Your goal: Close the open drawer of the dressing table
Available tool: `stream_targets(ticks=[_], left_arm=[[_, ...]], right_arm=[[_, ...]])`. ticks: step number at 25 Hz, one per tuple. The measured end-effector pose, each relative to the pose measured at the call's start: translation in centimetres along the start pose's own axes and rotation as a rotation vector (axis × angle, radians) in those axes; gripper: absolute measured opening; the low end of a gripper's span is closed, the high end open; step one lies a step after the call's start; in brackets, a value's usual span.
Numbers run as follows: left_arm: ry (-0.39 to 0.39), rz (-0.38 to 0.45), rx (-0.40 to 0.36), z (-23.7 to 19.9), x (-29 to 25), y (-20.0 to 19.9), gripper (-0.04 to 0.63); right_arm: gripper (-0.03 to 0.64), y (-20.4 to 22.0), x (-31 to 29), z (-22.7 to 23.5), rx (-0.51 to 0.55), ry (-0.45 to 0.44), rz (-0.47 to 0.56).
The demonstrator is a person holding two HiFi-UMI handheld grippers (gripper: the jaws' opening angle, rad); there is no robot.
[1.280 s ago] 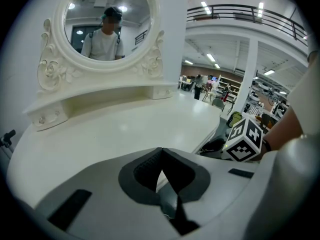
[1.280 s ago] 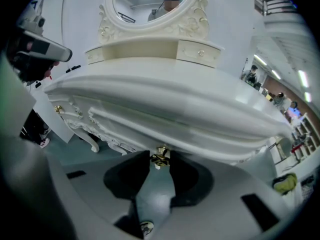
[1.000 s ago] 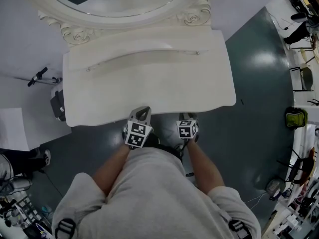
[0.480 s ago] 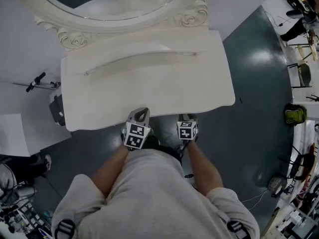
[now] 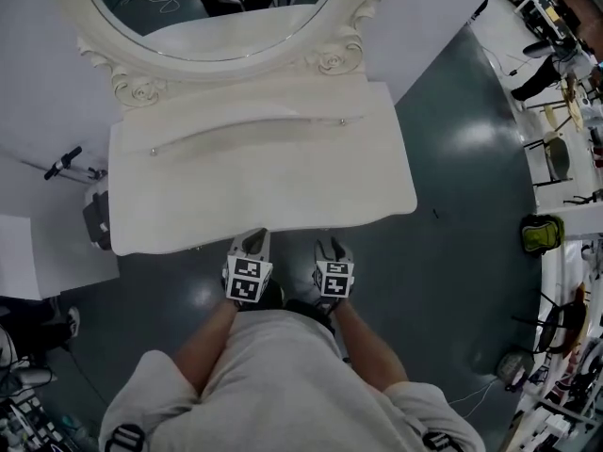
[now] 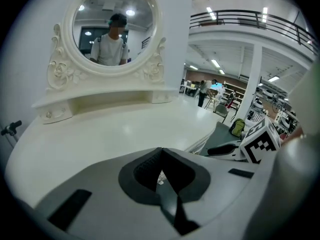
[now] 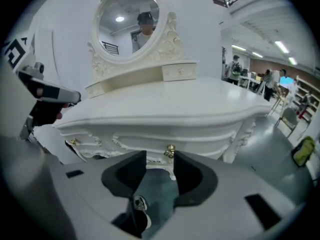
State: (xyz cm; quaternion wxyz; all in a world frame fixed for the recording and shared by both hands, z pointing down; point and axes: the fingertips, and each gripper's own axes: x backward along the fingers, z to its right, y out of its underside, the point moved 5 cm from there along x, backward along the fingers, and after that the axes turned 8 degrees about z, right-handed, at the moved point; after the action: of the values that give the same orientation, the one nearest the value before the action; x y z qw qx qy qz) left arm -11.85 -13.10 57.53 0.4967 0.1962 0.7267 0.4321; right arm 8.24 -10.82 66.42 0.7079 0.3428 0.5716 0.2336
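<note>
Drawer front [image 7: 200, 140], cream-white with carved trim and small gold knob [image 7: 170, 148], flush under front edge of cream-white carved counter [image 5: 254, 177] with oval mirror [image 5: 207, 8]. Right hand-held gripper [image 7: 160, 159] released, jaws opening, nothing between, knob just beyond. Left hand-held gripper [image 6: 161, 151] clenched, empty, near counter's front edge

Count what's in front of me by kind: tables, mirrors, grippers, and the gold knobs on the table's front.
Dressing table: 1
Oval mirror: 1
Grippers: 2, the left gripper and the right gripper, whose fingers are opening with nothing held between them
Gold knobs: 2, as far as the right gripper view shows
Total: 6
</note>
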Motion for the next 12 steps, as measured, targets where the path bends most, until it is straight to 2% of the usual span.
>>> stream_targets(ticks=[1,5,9,12], left_arm=[[-0.007,0.008,0.012,0.7,0.3,-0.1,0.008],[-0.045,0.07,0.042,3.2,1.8,-1.2,0.008],[-0.078,0.105,0.059,6.3,3.0,-1.1,0.008],[-0.077,0.107,0.042,8.5,3.6,-1.0,0.008]], right_arm=[[0.17,-0.3,0.7,-0.2,0.004,-0.015,0.014],[0.041,-2.6,3.9,-0.6,0.012,-0.08,0.115],[0.024,-4.1,7.0,0.1,0.035,-0.113,0.198],[0.018,-4.7,8.8,0.9,0.045,-0.127,0.24]])
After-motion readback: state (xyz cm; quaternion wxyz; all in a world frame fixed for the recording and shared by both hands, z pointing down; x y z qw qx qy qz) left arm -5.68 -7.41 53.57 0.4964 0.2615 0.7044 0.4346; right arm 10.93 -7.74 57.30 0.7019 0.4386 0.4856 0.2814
